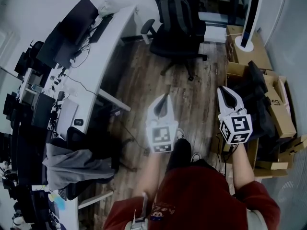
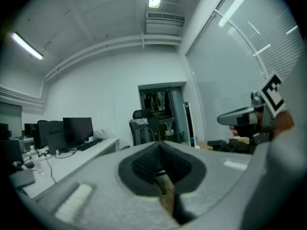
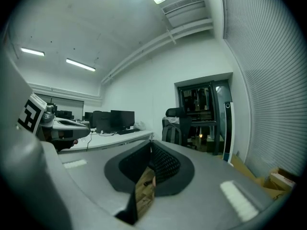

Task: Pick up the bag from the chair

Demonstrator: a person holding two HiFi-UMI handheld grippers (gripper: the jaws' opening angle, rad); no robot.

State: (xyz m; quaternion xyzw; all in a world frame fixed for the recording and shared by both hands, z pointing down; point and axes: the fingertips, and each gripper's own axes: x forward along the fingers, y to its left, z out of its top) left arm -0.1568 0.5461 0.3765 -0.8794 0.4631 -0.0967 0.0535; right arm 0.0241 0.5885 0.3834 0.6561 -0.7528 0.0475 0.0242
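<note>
chair [image 1: 178, 47]: we are seeing black throughout.
bag [image 1: 175, 13]: we are reading dark grey.
floor [image 1: 144, 75]: we are seeing brown wood planks.
surface [image 1: 108, 42]: we are seeing plain white.
left gripper [image 1: 165, 96]: we are seeing pale grey with black-and-white square markers.
boxes [image 1: 280, 114]: we are seeing tan.
sleeve [image 1: 259, 195]: we are seeing dark red.

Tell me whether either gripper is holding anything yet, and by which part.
Nothing is held. The left gripper and right gripper are both shut and empty, well short of the chair ahead.
</note>
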